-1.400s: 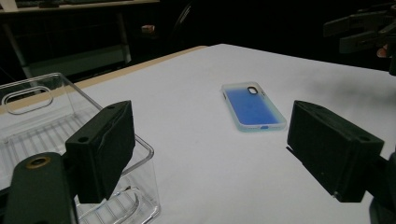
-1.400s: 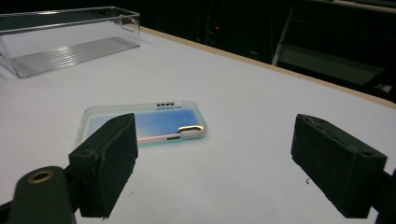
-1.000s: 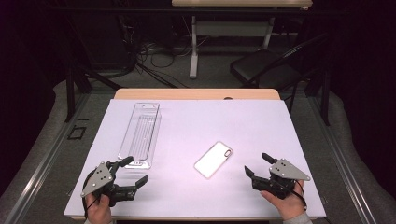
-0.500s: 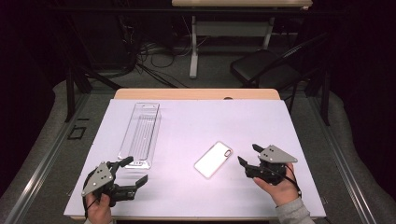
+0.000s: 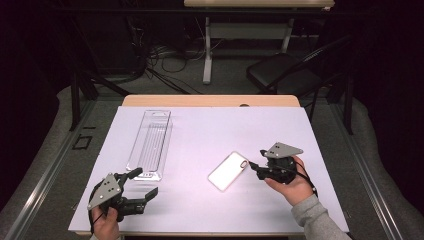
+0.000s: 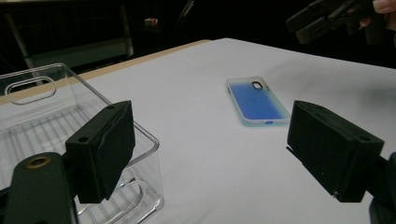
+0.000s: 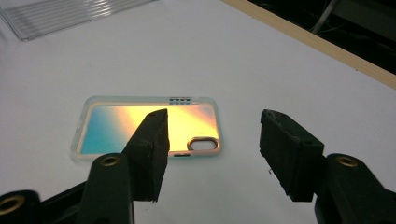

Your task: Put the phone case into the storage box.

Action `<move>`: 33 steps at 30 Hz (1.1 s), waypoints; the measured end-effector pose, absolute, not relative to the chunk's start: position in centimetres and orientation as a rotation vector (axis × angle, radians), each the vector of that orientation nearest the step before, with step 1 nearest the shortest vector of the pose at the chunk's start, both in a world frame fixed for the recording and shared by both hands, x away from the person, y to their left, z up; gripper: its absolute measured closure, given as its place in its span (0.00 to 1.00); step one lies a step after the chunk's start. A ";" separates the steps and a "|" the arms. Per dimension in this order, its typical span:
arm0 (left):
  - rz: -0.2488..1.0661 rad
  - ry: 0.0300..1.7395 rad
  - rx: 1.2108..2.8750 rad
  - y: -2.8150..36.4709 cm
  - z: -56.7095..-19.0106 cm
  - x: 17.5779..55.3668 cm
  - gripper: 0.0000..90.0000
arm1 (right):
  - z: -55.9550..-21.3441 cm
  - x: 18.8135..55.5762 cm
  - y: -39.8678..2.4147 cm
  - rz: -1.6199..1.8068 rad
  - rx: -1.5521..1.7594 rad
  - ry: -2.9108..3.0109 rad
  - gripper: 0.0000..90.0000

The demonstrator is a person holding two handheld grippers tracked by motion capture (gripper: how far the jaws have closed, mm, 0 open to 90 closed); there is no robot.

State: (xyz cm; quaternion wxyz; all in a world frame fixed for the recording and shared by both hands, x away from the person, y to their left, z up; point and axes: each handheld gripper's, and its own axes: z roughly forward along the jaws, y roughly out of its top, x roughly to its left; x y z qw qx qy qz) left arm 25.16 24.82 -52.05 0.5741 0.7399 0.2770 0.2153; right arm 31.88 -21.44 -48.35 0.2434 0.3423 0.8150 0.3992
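An iridescent phone case (image 5: 228, 170) lies flat on the white table cover, right of centre. My right gripper (image 5: 256, 169) hovers just to its right, pointing at the end with the camera hole. In the right gripper view the case (image 7: 112, 128) lies just beyond the jaws of my right gripper (image 7: 212, 149). These have just been closing, stand half apart, and hold nothing. My left gripper (image 5: 145, 182) rests open near the front left, next to a clear plastic tray (image 5: 150, 142). In the left gripper view its jaws (image 6: 215, 149) stand wide, with the tray (image 6: 46, 121) at left and the case (image 6: 257, 100) ahead.
The white cover (image 5: 210, 130) spans the table, with a wooden strip (image 5: 210, 100) along the far edge. A dark chair (image 5: 280, 72) and floor cables (image 5: 160, 55) lie beyond it. The right gripper (image 6: 327, 18) appears at the top right of the left gripper view.
My right gripper has moved left and away from the front edge, up to the phone case, and its jaws have narrowed. The left gripper, tray and case have stayed put.
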 end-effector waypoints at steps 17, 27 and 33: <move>0.500 0.647 1.739 24.8 -52.1 25.2 0.17 | -47.7 34.6 -19.9 1.000 0.804 2.385 0.52; 0.494 0.645 1.742 24.7 -52.1 25.2 0.17 | -47.3 35.5 -18.9 0.933 0.816 2.425 0.51; 0.490 0.644 1.747 24.7 -52.2 25.3 0.17 | -47.7 36.5 -18.5 0.928 0.843 2.473 0.58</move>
